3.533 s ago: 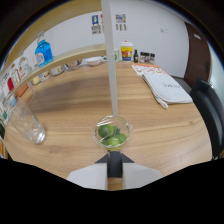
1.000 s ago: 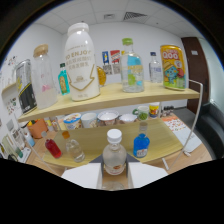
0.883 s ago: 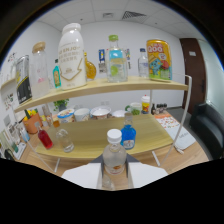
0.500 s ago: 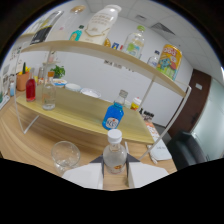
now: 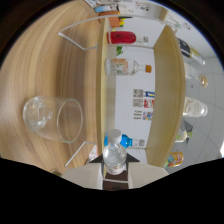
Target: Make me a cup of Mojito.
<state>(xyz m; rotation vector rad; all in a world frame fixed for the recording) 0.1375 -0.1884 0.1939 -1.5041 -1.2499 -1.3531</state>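
Observation:
My gripper [image 5: 115, 174] is shut on a small clear bottle [image 5: 114, 157] with a white cap [image 5: 114, 135]; the bottle sticks out between the pale fingers [image 5: 82, 176]. The whole view is rolled about a quarter turn, so the wooden table [image 5: 55, 60] and the shelf stand on end and the bottle lies tipped on its side. A clear empty glass [image 5: 53, 119] stands on the table, just beyond the fingers and to one side of the bottle's cap, its mouth facing the shelf. The cap is on the bottle.
A two-level wooden shelf [image 5: 103, 75] on a white wire frame runs past the bottle. It holds a red bottle [image 5: 121, 37], a clear bottle with an orange cap [image 5: 125, 66], a blue-capped bottle [image 5: 131, 142] and several more bottles on the upper board [image 5: 168, 85].
The gripper has rolled about a quarter turn with the bottle, tipping it sideways. The glass has come much nearer and now sits beside the bottle's cap.

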